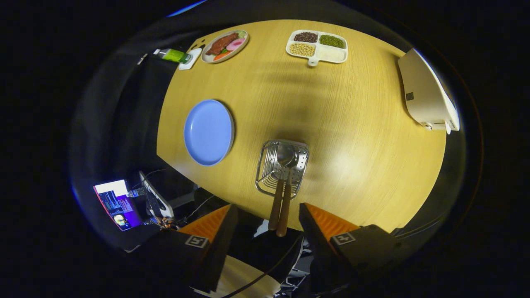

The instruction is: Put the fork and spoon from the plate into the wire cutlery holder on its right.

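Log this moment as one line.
gripper: open, empty, above holder | fork, spoon: both in holder | plate: empty

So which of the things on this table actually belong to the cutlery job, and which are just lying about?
Job:
- blue plate, now bare
- wire cutlery holder
- spoon and fork, both standing in the holder, wooden handles up
- gripper, fingers open, the handles between them, untouched

Lying about:
- food plate
- divided tray of beans
- green bottle
- white device
- screen
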